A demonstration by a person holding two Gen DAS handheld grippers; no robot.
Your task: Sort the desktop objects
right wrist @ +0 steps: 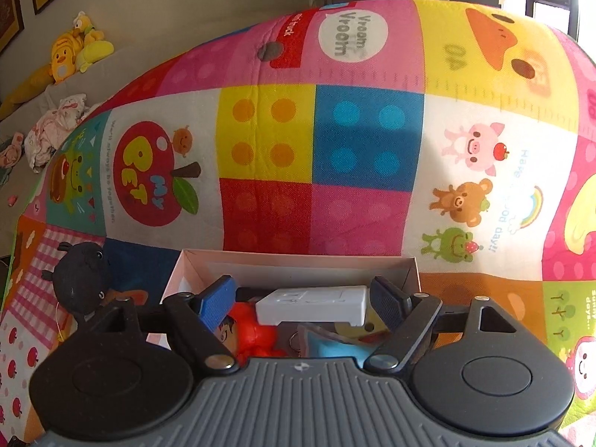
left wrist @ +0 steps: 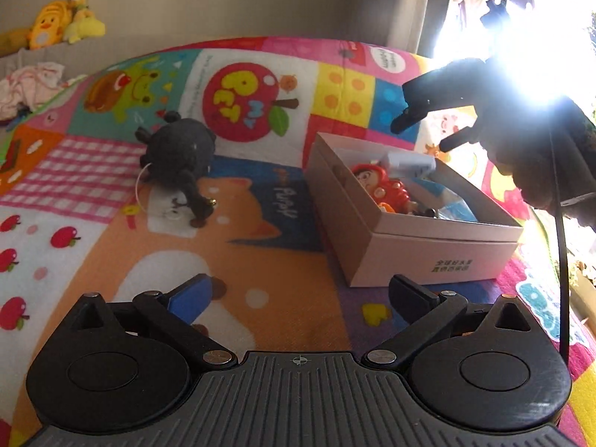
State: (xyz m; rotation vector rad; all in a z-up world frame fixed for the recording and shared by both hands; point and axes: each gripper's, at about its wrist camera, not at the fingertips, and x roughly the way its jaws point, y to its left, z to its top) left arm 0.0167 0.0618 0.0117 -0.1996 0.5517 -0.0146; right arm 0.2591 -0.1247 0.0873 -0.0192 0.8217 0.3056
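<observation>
- Left tool [left wrist: 300, 290], in the left wrist view, stands spread to its widest with nothing between its fingers, low over the patchwork play mat [left wrist: 260, 290] that covers the surface.
- Ahead and to the right on the mat sits an open pink cardboard box [left wrist: 439, 257]; inside lie a red toy figure [left wrist: 383, 190] and a white block [left wrist: 409, 162], with other small items too jumbled to name.
- Left of the box, well apart from it, a dark plush toy [left wrist: 178, 156] rests on the mat.
- Right tool [left wrist: 419, 132] hangs above the far right corner of the box, dark against the window glare.
- Right tool [right wrist: 303, 300], in the right wrist view, is parted wide and straddles the white block [right wrist: 316, 305] without pressing it; the pads stand just beside its ends.
- Beneath lie the red toy figure [right wrist: 257, 335] and a blue item [right wrist: 335, 348], all inside the box [right wrist: 298, 262].
- The dark plush toy [right wrist: 80, 279] sits left of the box on the mat [right wrist: 357, 141].
</observation>
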